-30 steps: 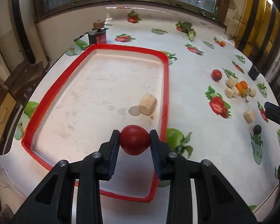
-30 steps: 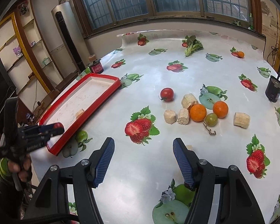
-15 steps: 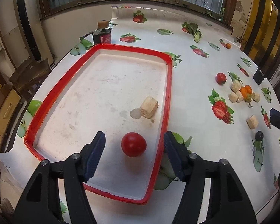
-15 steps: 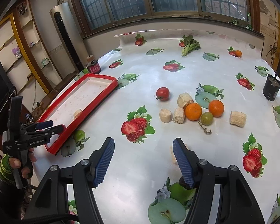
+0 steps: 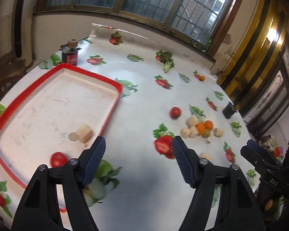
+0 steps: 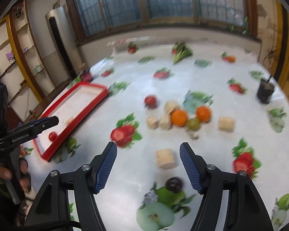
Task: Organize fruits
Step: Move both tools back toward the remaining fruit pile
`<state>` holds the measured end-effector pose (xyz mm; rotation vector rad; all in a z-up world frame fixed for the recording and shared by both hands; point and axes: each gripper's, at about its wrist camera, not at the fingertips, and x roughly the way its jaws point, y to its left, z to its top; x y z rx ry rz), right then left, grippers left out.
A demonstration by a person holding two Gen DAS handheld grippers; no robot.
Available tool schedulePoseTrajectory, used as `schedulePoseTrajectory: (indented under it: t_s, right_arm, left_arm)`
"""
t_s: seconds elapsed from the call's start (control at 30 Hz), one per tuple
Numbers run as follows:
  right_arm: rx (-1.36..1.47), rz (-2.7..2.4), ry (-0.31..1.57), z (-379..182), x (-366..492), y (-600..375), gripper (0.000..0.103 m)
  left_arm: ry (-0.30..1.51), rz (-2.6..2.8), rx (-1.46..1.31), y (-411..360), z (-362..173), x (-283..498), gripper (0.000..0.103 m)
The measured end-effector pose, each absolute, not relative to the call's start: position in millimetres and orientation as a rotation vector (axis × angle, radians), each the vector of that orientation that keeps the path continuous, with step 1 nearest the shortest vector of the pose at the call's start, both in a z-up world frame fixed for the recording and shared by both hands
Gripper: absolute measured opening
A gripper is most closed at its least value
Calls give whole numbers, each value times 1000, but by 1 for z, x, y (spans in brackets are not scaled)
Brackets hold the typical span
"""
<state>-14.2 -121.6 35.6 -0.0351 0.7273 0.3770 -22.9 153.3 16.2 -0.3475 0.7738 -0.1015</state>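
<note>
Through the left wrist camera I see my left gripper (image 5: 138, 155) empty, its jaws opening wider with nothing between them. A second ago it was clamped on the red tomato (image 5: 58, 158); now that tomato sits on the floor of the red tray (image 5: 71, 68), near the front corner, off to the left of the left finger and well clear of it. A tan cut block (image 5: 84, 133) lies in the tray just beyond it. The view has swung right, away from the tray, so the gripper now looks out over the bench (image 5: 144, 100) toward the loose pile: a second tomato (image 5: 175, 112), pale blocks and two oranges (image 5: 204, 126) bunched together. I judge the drop done and this hand free for the next piece.

Over on the right wrist camera, blurred with motion, my right gripper (image 6: 148, 165) is also empty and its jaws are spreading. A tan round block (image 6: 166, 158) lies on the bench between the two fingertips but ahead of them, untouched; a dark plum-like fruit (image 6: 174, 184) sits nearer the camera, low between the fingers. Both have come into the gap since half a second ago, so I take this hand to be lining up on one of them; I cannot tell which. At far left the other gripper hangs beside the tray, with the dropped tomato visible inside.
</note>
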Motion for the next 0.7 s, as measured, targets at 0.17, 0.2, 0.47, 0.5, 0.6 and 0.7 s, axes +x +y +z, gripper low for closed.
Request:
schedulePoseTrajectory:
  t_s: [0.17, 0.2, 0.47, 0.5, 0.6, 0.7]
  right_arm:
    - [-89, 238, 653, 47, -22, -141, 103]
    - [-115, 235, 667, 44, -20, -142, 103]
    - [-126, 274, 792, 17, -19, -154, 103]
    - [-123, 274, 799, 15, -20, -155, 102]
    - [-123, 275, 824, 7, -21, -161, 101]
    - [-105, 313, 861, -3, -20, -163, 93]
  left_arm:
    - [777, -136, -105, 103, 25, -9, 73]
    - [783, -141, -100, 98, 24, -7, 73]
    - [835, -231, -49, 70, 7, -4, 73]
    - [847, -240, -47, 66, 4, -3, 73]
    - [867, -256, -36, 57, -3, -1, 73]
    - [880, -275, -34, 49, -6, 2, 73]
